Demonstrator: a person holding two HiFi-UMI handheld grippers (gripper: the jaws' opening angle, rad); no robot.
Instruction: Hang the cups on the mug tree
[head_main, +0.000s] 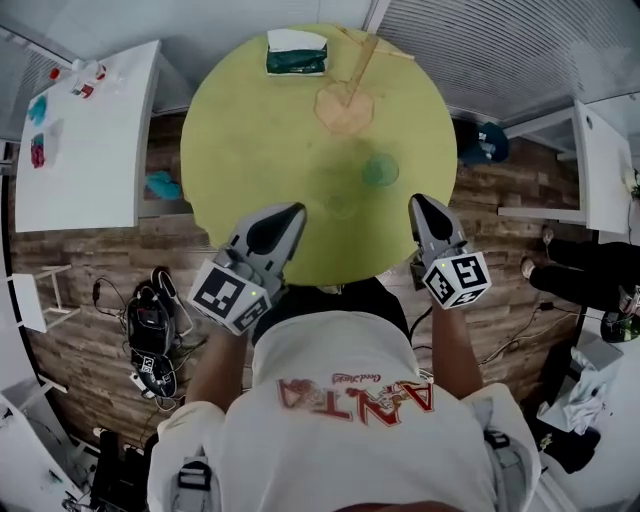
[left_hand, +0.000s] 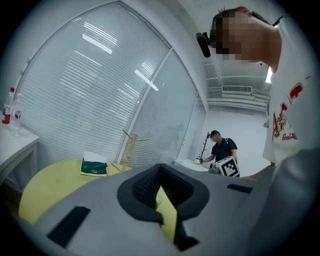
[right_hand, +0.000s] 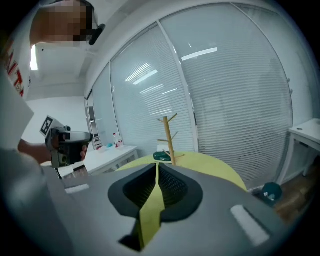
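On the far side of a round, matte yellow-green counter (head_main: 250, 130), a pale wooden mug tree (head_main: 345, 108) is standing on a flat disc base, its slim stem carrying bare angled pegs. Nearer the person, two small cups are sitting unhung, well apart from the tree: a translucent green cup (head_main: 380, 170) and, near it, a clear cup (head_main: 340, 205). Any handles are too small to make out. A dark green tissue box (head_main: 296, 52) is lying at the far edge. The left gripper (head_main: 290, 215) and right gripper (head_main: 422, 208), both smooth grey plastic, are hovering over the near edge, each with ribbed black fingers (left_hand: 142, 187) pressed together on nothing. Reaching for a cup seems to be the step in hand. The fingers should be parting before arrival, then pinching the cup's wall gently, since its glossy surface may be slipping.
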